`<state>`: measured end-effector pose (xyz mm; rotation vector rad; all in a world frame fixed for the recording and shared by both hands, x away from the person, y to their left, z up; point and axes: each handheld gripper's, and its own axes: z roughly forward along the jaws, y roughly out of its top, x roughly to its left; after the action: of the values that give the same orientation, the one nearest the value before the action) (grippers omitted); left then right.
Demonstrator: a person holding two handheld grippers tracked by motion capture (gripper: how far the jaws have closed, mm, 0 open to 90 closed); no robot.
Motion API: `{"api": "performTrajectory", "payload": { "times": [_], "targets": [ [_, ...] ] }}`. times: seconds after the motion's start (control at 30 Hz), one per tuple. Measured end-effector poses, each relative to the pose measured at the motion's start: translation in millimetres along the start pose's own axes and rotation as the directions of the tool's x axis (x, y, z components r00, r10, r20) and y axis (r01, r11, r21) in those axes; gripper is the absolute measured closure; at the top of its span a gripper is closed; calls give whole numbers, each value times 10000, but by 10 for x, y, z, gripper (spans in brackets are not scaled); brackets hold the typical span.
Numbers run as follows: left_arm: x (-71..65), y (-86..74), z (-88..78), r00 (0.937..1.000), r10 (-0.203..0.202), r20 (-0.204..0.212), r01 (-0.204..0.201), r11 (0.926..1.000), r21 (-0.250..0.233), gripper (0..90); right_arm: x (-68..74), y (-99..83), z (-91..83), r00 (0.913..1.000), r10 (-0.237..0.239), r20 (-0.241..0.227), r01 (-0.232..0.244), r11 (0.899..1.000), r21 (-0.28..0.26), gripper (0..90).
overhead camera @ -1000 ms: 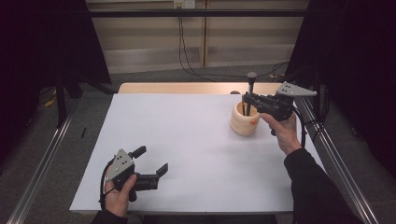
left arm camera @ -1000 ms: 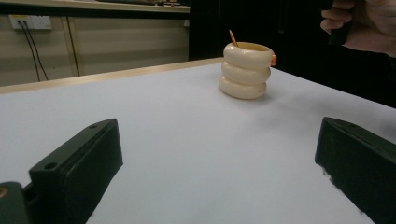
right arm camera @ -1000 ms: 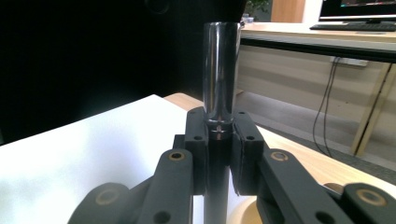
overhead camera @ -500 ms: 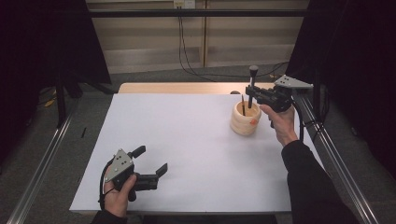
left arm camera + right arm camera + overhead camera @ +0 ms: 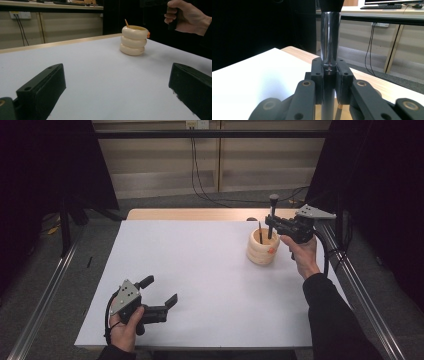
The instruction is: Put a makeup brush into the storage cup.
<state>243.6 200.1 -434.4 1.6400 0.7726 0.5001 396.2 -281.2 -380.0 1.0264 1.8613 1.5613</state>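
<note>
Cream-coloured and stacked in three rounded rings, the holder (image 5: 263, 248) stands near the right edge of the white tabletop (image 5: 200, 280), toward its far right corner. A thin dark stick (image 5: 260, 233) leans inside it, and an orange patch shows on its side facing the right edge.

Directly above the holder's opening, the right gripper (image 5: 272, 225) has its fingers (image 5: 317, 75) clamped on a brush (image 5: 272, 217) with a dark, glossy handle. The brush stands upright; its lower end reaches down into the holder, and its wider dark head rises above the fingers. In the right gripper view the two finger pads press flat against either side of the handle, just below a narrow seam in it. The right hand (image 5: 302, 255) holds this gripper from the tabletop's right edge.

Near the front left corner of the tabletop, the left gripper (image 5: 160, 295) rests low in the left hand (image 5: 125, 330), well apart from the holder. Its fingers (image 5: 41, 91) stand wide apart with bare tabletop between them, pointing toward the holder (image 5: 134, 40) across the surface.
</note>
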Motion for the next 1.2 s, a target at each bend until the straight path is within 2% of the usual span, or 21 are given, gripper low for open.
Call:
{"api": "performTrajectory", "payload": {
  "times": [0.1,0.47,1.2],
  "targets": [
    [31,-3,-10,9998,-149,-122,147,9998,-93,8,-13,-36,5,9999,106,92,-106,9999,-64,792],
    [31,-7,-1,9998,-67,-196,68,10000,40,9,-71,-218,47,9986,502,141,-503,9987,40,792],
    [41,-1,-16,9998,-69,-183,68,10000,-73,8,-71,-470,66,9977,659,163,-664,9972,333,791]
  ]
}}
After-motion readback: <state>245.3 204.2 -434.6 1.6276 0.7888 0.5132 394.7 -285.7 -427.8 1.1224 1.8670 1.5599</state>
